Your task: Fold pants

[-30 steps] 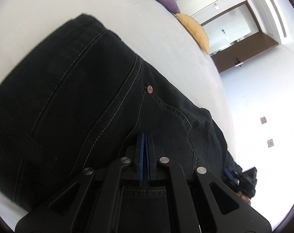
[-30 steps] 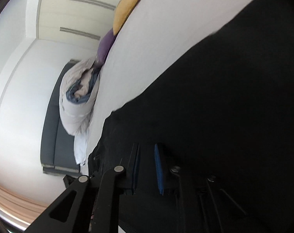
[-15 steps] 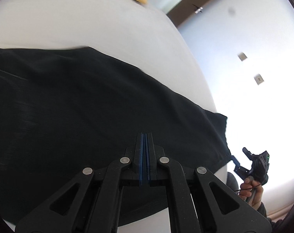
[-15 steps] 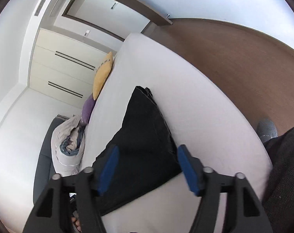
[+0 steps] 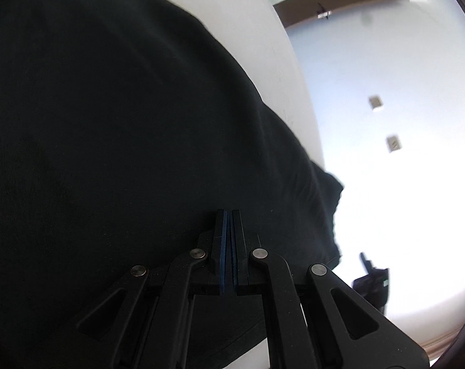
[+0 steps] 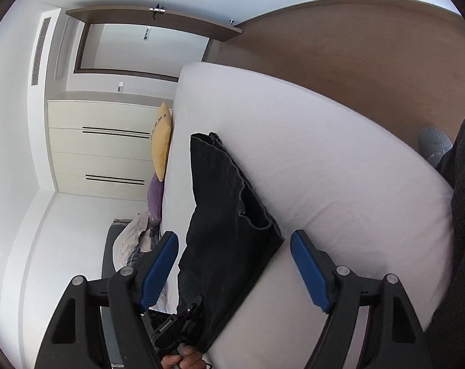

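The black pants (image 6: 226, 215) lie folded lengthwise on the white bed (image 6: 340, 184). In the left wrist view the dark fabric (image 5: 109, 123) fills most of the frame. My left gripper (image 5: 228, 215) is shut, its blue pads pressed together at the pants' near edge; I cannot tell whether fabric is pinched between them. It also shows in the right wrist view (image 6: 177, 323), low at the pants' near end. My right gripper (image 6: 234, 243) is open wide and empty, held back above the bed over the near end of the pants.
A yellow pillow (image 6: 161, 141) and a purple pillow (image 6: 155, 196) lie at the head of the bed, with a bundled duvet (image 6: 134, 243) beside it. Brown floor (image 6: 355, 46) lies beyond the bed. A white wardrobe (image 6: 100, 147) stands behind.
My right gripper has opened, let go of the pants and pulled back from them. My left gripper stays shut and has moved along the fabric; the pants now lie folded over.
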Demonstrator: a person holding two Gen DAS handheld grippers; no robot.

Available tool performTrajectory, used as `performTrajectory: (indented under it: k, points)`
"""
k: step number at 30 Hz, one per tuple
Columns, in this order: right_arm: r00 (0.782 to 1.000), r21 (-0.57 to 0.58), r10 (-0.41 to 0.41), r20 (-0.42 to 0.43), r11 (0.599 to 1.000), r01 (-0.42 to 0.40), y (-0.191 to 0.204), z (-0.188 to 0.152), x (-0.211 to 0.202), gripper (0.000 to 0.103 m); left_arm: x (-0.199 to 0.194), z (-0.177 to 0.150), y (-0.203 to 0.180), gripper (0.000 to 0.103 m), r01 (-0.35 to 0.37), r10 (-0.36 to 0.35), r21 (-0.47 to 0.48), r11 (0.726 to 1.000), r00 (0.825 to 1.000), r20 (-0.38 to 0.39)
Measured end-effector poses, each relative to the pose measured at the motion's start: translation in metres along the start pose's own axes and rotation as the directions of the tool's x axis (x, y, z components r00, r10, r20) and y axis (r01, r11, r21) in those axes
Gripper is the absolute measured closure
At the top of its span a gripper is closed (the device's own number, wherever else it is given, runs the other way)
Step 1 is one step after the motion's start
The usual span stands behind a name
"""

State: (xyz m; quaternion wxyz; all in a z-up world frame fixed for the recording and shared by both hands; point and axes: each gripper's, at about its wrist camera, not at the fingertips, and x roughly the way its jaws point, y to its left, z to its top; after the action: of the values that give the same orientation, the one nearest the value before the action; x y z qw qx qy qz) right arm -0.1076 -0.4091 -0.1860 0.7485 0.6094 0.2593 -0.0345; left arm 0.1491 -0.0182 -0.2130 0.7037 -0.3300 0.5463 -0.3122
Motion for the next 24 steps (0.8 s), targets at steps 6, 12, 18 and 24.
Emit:
performTrajectory:
  k: [6,12,18,24]
  points:
    - [1.000,0.071,0.027,0.008,0.997,-0.027,-0.004,-0.006,0.003,0.026,0.009,0.001,0.004,0.101,-0.010,0.010,-0.013,1.000,1.000,-0.020]
    - [0.999,0.090,0.041,0.010,0.995,-0.042,-0.002,-0.006,0.014,0.029,0.012,0.002,0.007,0.101,-0.004,0.003,-0.027,1.000,1.000,-0.030]
    - [0.998,0.109,0.035,0.043,0.993,-0.040,0.001,0.005,0.029,0.053,0.006,0.004,0.013,0.101,0.014,-0.015,-0.037,0.999,0.999,-0.031]
    - [1.000,0.085,0.007,0.021,0.996,-0.009,0.005,0.013,0.049,0.087,0.000,0.005,0.019,0.101,0.025,-0.026,-0.035,0.999,0.999,-0.030]
